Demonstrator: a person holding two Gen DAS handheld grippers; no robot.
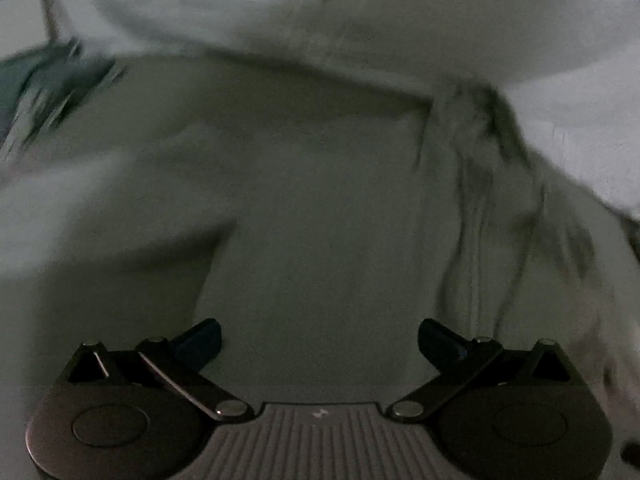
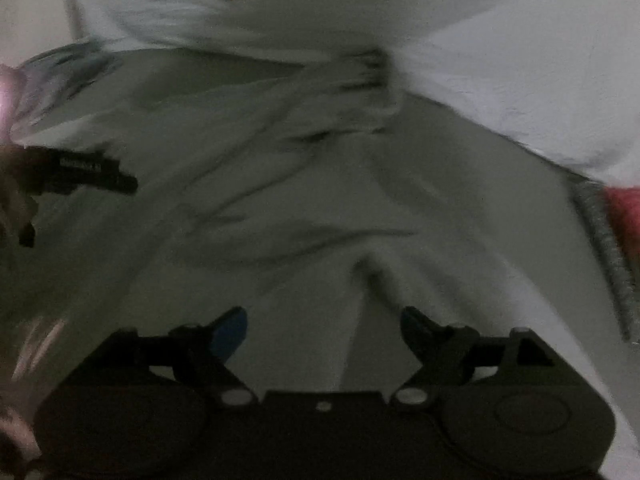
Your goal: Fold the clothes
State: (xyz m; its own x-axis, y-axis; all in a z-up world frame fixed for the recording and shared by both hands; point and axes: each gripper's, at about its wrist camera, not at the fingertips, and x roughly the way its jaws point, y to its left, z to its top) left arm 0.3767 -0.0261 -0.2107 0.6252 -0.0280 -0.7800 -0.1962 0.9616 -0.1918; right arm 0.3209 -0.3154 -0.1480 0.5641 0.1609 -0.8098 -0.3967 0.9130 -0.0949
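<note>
Far left, a dark teal patterned cloth (image 1: 52, 80) pokes out past the edge of the garment, blurred. Next to it my left gripper (image 1: 318, 338) hangs over the grey-green garment (image 1: 300, 200), jaws spread wide, nothing between them, the fingertips (image 1: 200, 340) clear of the fabric as far as I can tell. The garment lies spread on a white sheet (image 1: 580, 120) and fills the near and middle of both views. Its far edge runs left to right, and a bunched, wrinkled strip (image 1: 500, 160) (maybe a sleeve or a folded flap, too blurred to say) trails from that edge toward the near right.

My right gripper (image 2: 322, 330) is also wide open and empty, over a raised crease (image 2: 372, 268) in the near part of the garment. A ribbed hem (image 2: 604, 240) shows at the right edge, with something red (image 2: 626, 208) just beyond it.

I judge the step is to take a fresh hold for the next fold. To do it well:
- Bring each gripper down on an edge or corner, not the flat middle.
- Pinch only one layer (the crease under the right gripper may hide two).
- Flatten the bunched strip first so the fold lands clean.
- Lift both sides together, keep the cloth taut and even.
</note>
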